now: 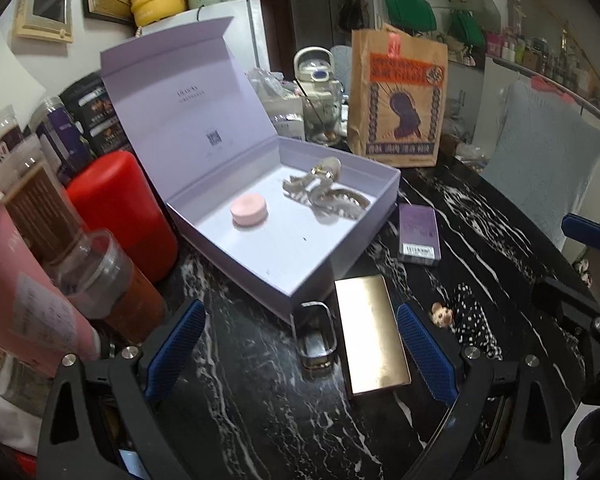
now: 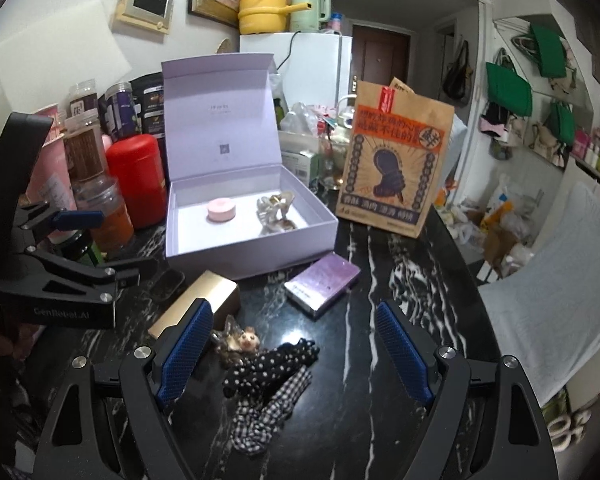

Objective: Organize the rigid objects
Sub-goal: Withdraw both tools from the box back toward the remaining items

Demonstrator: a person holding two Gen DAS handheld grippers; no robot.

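An open lilac box (image 1: pixel 342 258) (image 2: pixel 204 256) stands on the black marble table and holds a pink round case (image 1: pixel 249 210) (image 2: pixel 221 210) and a beige hair claw (image 1: pixel 324 194) (image 2: pixel 274 210). My left gripper (image 1: pixel 300 344) is open over a small glossy rectangular case (image 1: pixel 316 334) and a gold box (image 1: pixel 370 336) (image 2: pixel 210 294) just in front of the lilac box. My right gripper (image 2: pixel 292 354) is open above dotted and checked hair scrunchies (image 2: pixel 272 376) with a small doll charm (image 2: pixel 244 340). A purple card box (image 1: pixel 418 234) (image 2: pixel 322 280) lies between.
A brown paper bag (image 1: pixel 396 96) (image 2: pixel 396 164) stands behind the box. A red canister (image 1: pixel 120 208) (image 2: pixel 138 180), jars and bottles (image 2: pixel 86 152) crowd the left. A kettle (image 1: pixel 320 80) and glassware are at the back. A grey chair (image 1: pixel 540 160) is at the right.
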